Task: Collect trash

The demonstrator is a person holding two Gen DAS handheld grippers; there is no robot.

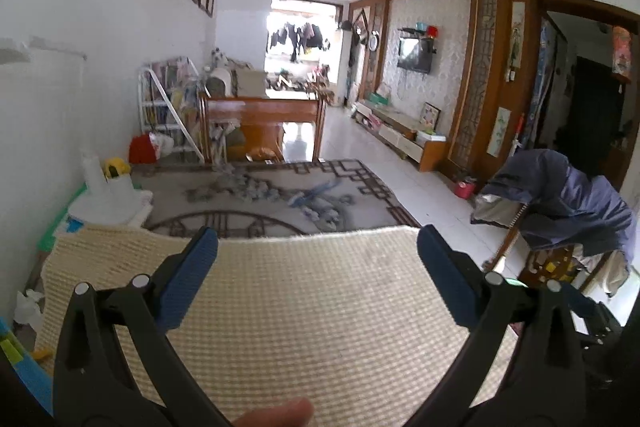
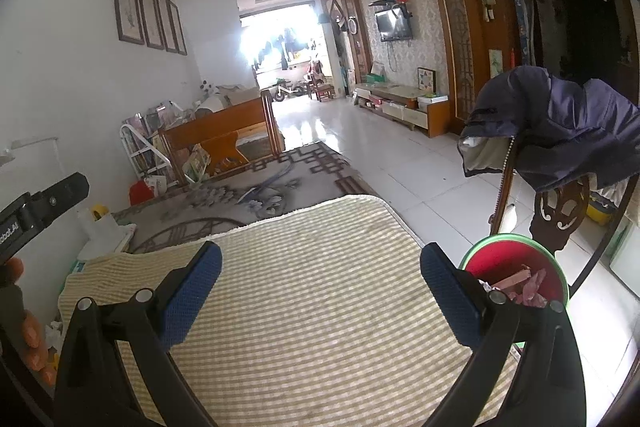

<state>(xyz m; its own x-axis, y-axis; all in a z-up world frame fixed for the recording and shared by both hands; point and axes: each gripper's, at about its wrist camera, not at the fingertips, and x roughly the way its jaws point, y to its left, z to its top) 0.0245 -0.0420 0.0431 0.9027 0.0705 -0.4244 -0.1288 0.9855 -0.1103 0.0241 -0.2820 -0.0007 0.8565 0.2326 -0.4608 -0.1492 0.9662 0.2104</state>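
Over the yellow checked mat [image 2: 304, 307] we hold both tools level; our left gripper [image 1: 318, 251] has its fingers spread wide with nothing between them, and our right gripper [image 2: 320, 263] is equally wide and empty. The task's things lie at the margins: a crumpled white tissue [image 1: 28, 307] sits on the floor just off the mat's left edge, and the red bin [image 2: 516, 271], already holding some pinkish scraps, stands just beside the right gripper's outer finger.

We judge the main risks to be these: swinging the right tool outward could knock the bin over and spill what is in it; the tissue is soft and light, so a shallow pinch might slip off it or drag it along the floor; the dark jacket [image 2: 560, 123] draped over a carved chair hangs near the bin and could snag.

The mat lies on a grey patterned rug [image 1: 260, 195]; beyond is glossy white tile, a wooden bench [image 2: 224, 135], and a wall-mounted television [image 2: 394, 23].
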